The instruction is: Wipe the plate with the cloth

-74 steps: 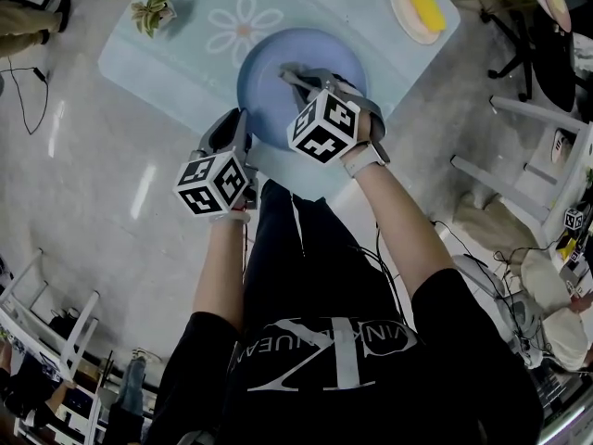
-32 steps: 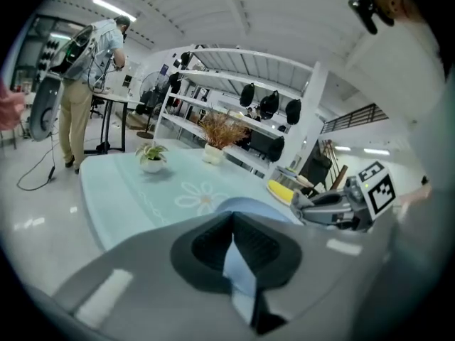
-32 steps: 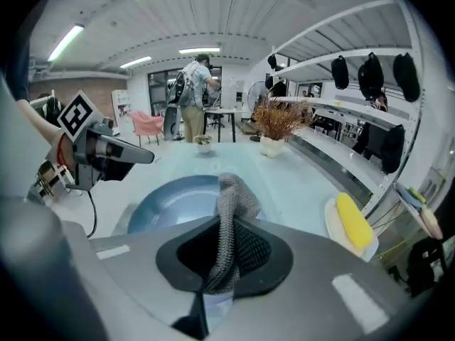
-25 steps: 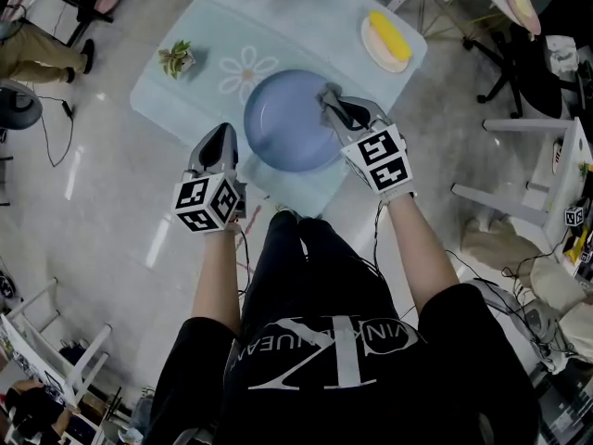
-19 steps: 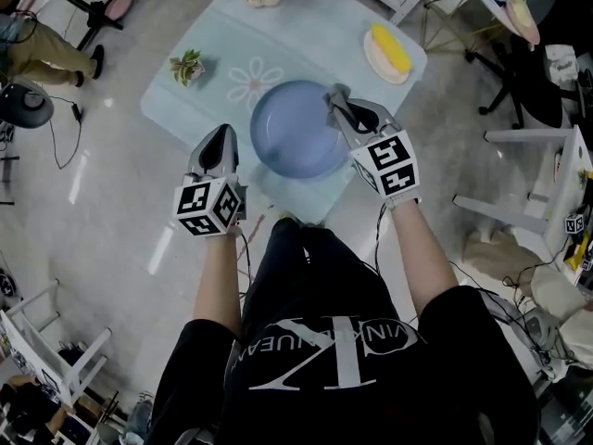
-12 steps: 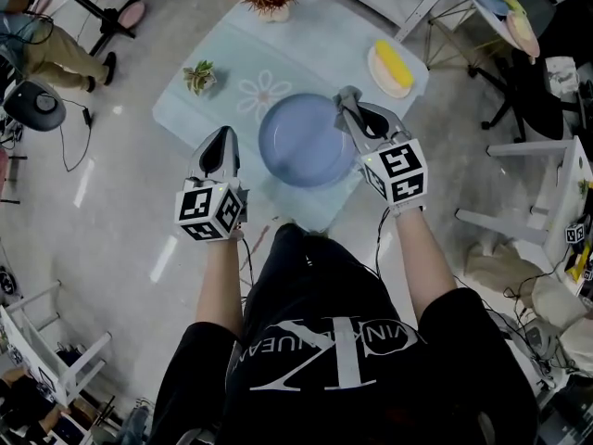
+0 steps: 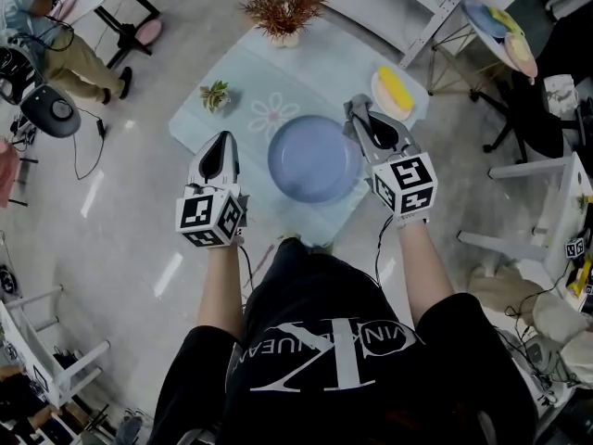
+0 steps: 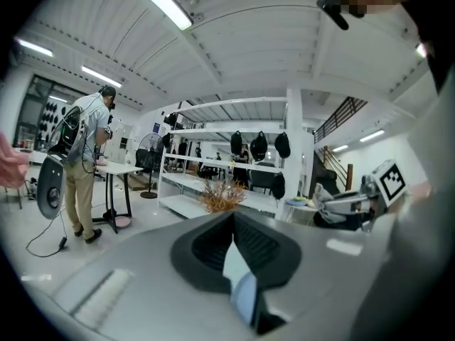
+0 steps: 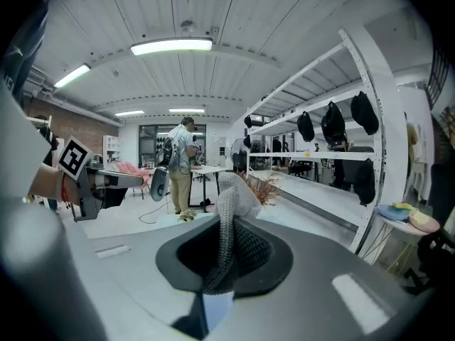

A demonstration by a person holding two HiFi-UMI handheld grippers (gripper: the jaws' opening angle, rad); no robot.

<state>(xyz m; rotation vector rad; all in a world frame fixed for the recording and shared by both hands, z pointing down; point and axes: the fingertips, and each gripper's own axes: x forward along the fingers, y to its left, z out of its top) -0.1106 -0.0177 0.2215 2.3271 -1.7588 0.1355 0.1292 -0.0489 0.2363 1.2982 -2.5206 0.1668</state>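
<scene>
Head view, plate [image 7: 315, 158]: blue and round, flat on the pale table [image 7: 246, 72], between the two grippers
Head view, left gripper [image 7: 222, 140]: over the table's near left edge, apart from the plate's rim, its marker cube [image 7: 211, 219] toward the person holding it
Head view, right gripper [image 7: 356, 109]: tip just beside the plate's far right rim
Head view, other things on the table: a small green plant [image 7: 216, 95], a dried plant [image 7: 285, 7] in a pot at the far edge, and a dish [image 7: 394, 91] with something yellow on it near the right gripper
Left gripper view, left gripper: jaws drawn together with only a thin sliver of light between them, nothing gripped
Left gripper view, surroundings: the dried plant ahead, the right gripper off to the right, white shelves [image 8: 234, 130] with dark bags behind, a person [image 8: 82, 162] standing at a white desk on the left
Right gripper view, right gripper: jaws clamped on the cloth [image 9: 229, 197]
Right gripper view, cloth: grey knit, running up between the jaws and bunching past their tips
Right gripper view, surroundings: the left gripper at the left edge, the standing person and the shelves beyond
</scene>
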